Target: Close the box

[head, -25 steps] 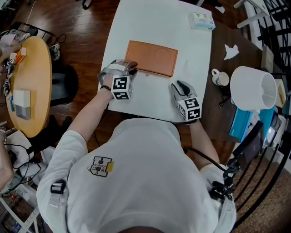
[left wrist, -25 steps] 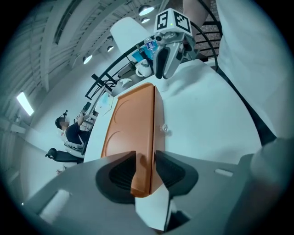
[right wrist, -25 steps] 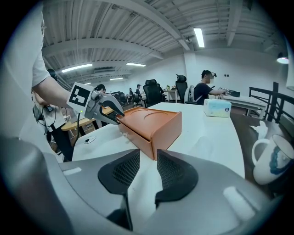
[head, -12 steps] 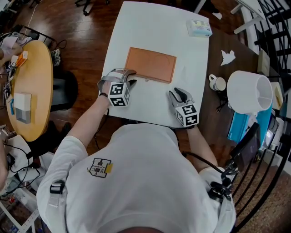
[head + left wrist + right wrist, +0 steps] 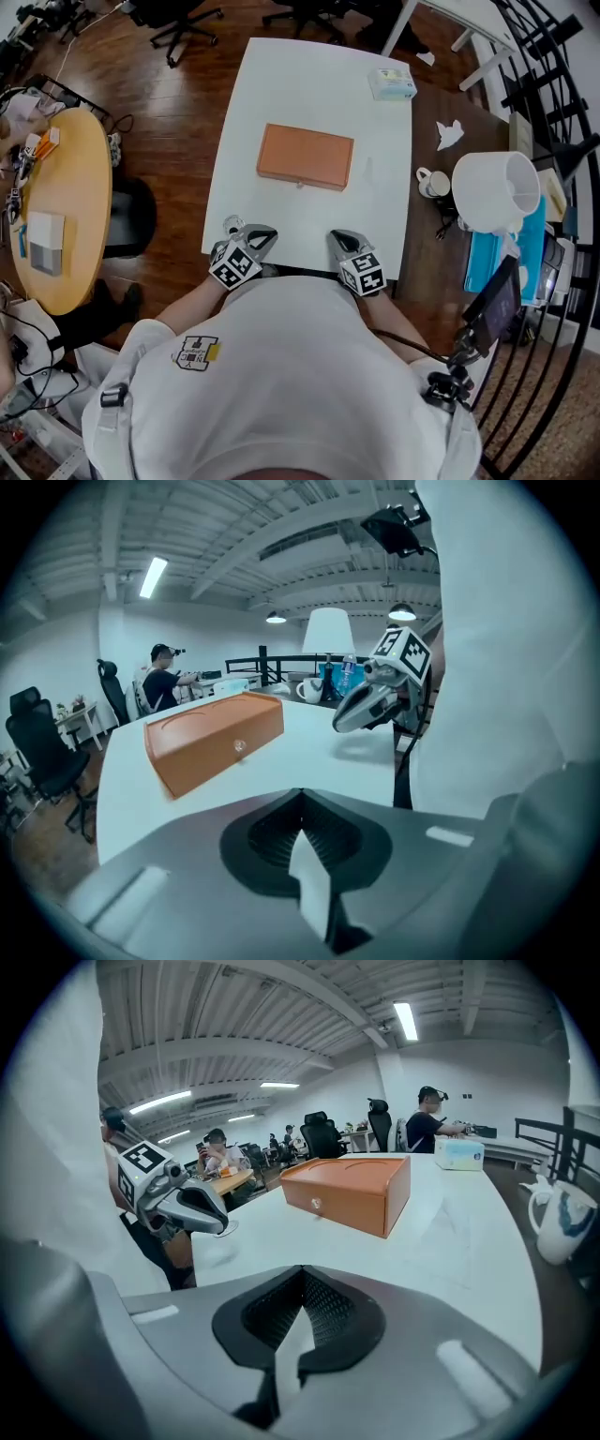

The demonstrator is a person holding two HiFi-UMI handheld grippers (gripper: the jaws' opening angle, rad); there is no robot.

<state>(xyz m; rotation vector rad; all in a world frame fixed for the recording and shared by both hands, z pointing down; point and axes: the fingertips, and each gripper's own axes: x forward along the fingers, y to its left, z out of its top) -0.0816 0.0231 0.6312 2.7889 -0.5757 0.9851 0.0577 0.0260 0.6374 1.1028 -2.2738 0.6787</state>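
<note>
The orange box (image 5: 306, 157) lies flat in the middle of the white table (image 5: 309, 70) with its lid down. It shows with a small front knob in the left gripper view (image 5: 214, 738) and in the right gripper view (image 5: 352, 1188). My left gripper (image 5: 265, 232) hovers at the table's near edge, well short of the box, its jaws (image 5: 300, 810) shut on nothing. My right gripper (image 5: 337, 237) is beside it at the same edge, also shut and holding nothing (image 5: 300, 1299). Each gripper sees the other: the right gripper (image 5: 370, 700) and the left gripper (image 5: 183, 1206).
A tissue box (image 5: 392, 83) sits at the table's far right corner. On the dark side table to the right are a white mug (image 5: 431, 183), a white lampshade (image 5: 495, 192) and crumpled paper (image 5: 450, 134). A round wooden table (image 5: 56, 187) stands left. People sit at desks behind.
Both grippers have drawn back from the box to the table's near edge, and their jaws have closed. The box lies untouched. The head view now takes in more of the room.
</note>
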